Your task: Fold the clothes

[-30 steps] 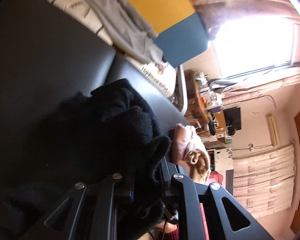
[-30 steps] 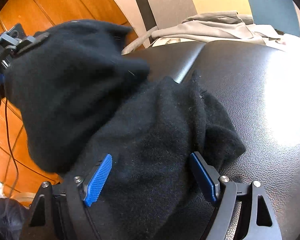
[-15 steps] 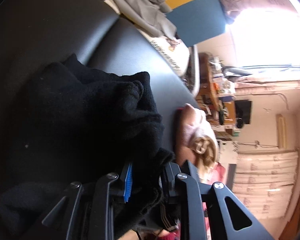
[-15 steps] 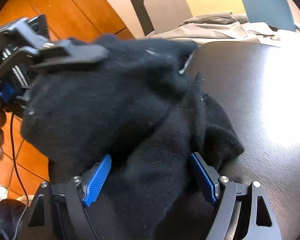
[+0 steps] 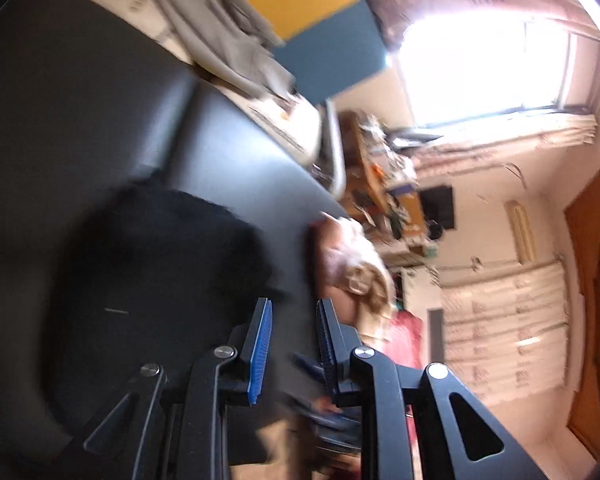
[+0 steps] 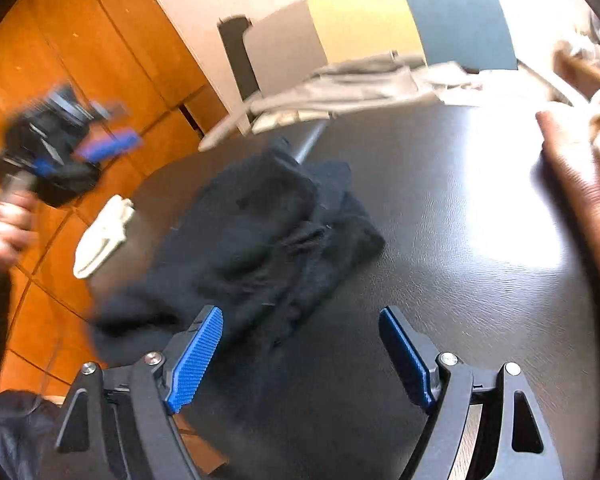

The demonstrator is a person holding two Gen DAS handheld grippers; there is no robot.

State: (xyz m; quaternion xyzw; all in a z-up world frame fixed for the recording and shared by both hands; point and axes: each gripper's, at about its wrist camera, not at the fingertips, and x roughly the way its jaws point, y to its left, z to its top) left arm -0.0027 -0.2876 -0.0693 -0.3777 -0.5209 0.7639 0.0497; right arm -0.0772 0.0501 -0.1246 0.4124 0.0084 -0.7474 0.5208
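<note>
1. My right tongs (image 6: 300, 344) are spread wide and empty over the table (image 6: 440, 280).
2. My left tongs (image 5: 292, 320) are slightly parted, gripping nothing.
3. The black garment (image 6: 260, 236) lies bunched on the table ahead; grey clothes (image 6: 340, 88) are piled beyond.

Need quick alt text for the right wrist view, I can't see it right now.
A black garment lies bunched on a dark leather surface, just ahead of the open, empty right claw. At far left, blurred, a hand holds the left claw off the surface's edge.
</note>
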